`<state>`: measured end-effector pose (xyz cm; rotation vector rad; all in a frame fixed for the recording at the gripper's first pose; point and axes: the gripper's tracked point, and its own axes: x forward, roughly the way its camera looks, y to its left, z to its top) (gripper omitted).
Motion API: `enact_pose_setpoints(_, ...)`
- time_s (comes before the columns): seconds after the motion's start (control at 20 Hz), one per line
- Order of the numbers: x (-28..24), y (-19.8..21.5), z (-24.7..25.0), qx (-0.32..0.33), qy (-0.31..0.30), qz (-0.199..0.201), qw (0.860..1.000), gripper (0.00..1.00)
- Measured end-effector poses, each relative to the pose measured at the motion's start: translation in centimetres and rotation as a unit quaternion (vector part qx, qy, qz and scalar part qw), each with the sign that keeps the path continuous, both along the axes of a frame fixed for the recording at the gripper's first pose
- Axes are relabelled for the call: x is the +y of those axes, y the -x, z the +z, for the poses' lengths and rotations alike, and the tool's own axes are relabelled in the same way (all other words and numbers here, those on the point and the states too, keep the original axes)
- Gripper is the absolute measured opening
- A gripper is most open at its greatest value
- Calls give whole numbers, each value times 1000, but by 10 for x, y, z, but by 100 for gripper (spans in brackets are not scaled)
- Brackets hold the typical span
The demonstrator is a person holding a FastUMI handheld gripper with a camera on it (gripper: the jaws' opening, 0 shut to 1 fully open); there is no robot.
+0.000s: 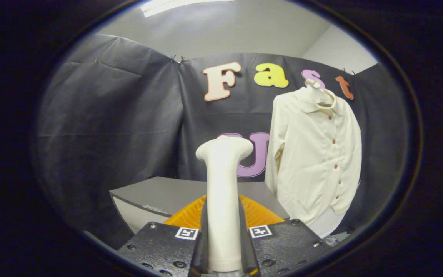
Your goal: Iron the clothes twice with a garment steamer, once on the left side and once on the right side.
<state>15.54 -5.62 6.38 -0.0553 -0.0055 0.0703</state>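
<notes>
Two fingers of the gripper [223,238] are closed on the handle of the cream-white, smooth plastic garment steamer [223,184], one finger pressing on each side of it. The handle stands upright between the fingers and widens at the top into a rounded head, which points forward and slightly toward the garment. This hold keeps the head raised and clear of the surfaces below, which suits a carry toward the clothing.

To the left of the steamer, and beyond the fingers, stands a grey flat-topped table [156,196] against the black cloth wall of the booth. Directly behind the handle, just ahead of the fingers, lies an orange ribbed object [258,213]; its exact nature cannot be determined, though it may be the rest from which the steamer is taken.

To the right of the steamer hangs the cream-coloured, long-sleeved cloth shirt [315,154], with a collar and a row of small dark buttons down the front. It is suspended from a white hanger [315,90] against the wall, so the front panel hangs flat and accessible. The steamer head is well apart from the fabric.

Judgement: neither ironing pass has begun. The next move requires bringing the head to one side of the button row.
</notes>
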Motion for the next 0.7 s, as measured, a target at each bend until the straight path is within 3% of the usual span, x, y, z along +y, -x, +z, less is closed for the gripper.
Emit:
enact_pose_setpoints(0.35,-62,34,21,-56,-24,5,998,34)
enact_pose_setpoints(0.7,-132,-2,40,-103,-47,-18,993,33)
